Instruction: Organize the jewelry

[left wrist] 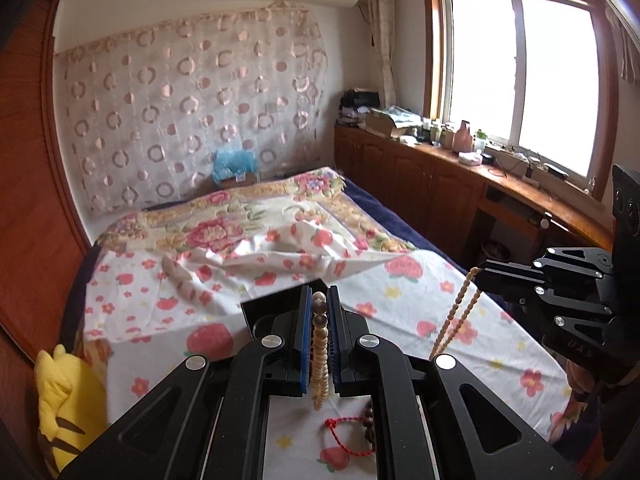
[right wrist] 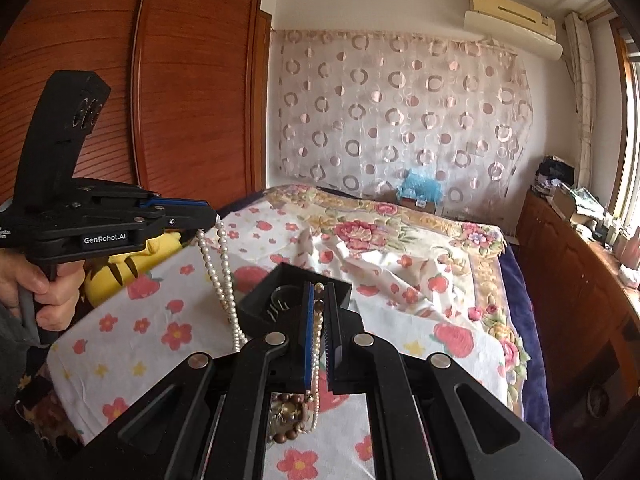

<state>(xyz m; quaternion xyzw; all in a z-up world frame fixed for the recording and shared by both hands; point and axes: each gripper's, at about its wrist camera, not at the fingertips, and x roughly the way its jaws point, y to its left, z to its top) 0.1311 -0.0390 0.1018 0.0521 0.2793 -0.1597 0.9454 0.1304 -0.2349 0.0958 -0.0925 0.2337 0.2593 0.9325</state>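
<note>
Both grippers hold one pearl necklace above the bed. My left gripper (left wrist: 319,300) is shut on the pearl necklace (left wrist: 320,360), whose beads run between its blue pads. My right gripper (right wrist: 319,292) is shut on the same necklace (right wrist: 318,344). Each gripper shows in the other's view: the right one (left wrist: 480,270) with a strand hanging (left wrist: 456,312), the left one (right wrist: 214,216) with a doubled strand (right wrist: 222,276) sagging toward me. A black jewelry box (right wrist: 296,292) lies on the bed beneath; it also shows in the left wrist view (left wrist: 272,306). A red cord bracelet (left wrist: 340,436) and brown bead bracelets (right wrist: 290,412) lie on the sheet.
The bed has a floral sheet (left wrist: 180,312). A yellow plush toy (left wrist: 68,404) sits at its left edge by a wooden wardrobe (right wrist: 180,100). A wooden counter (left wrist: 500,176) with bottles and clutter runs under the window (left wrist: 516,76) on the right.
</note>
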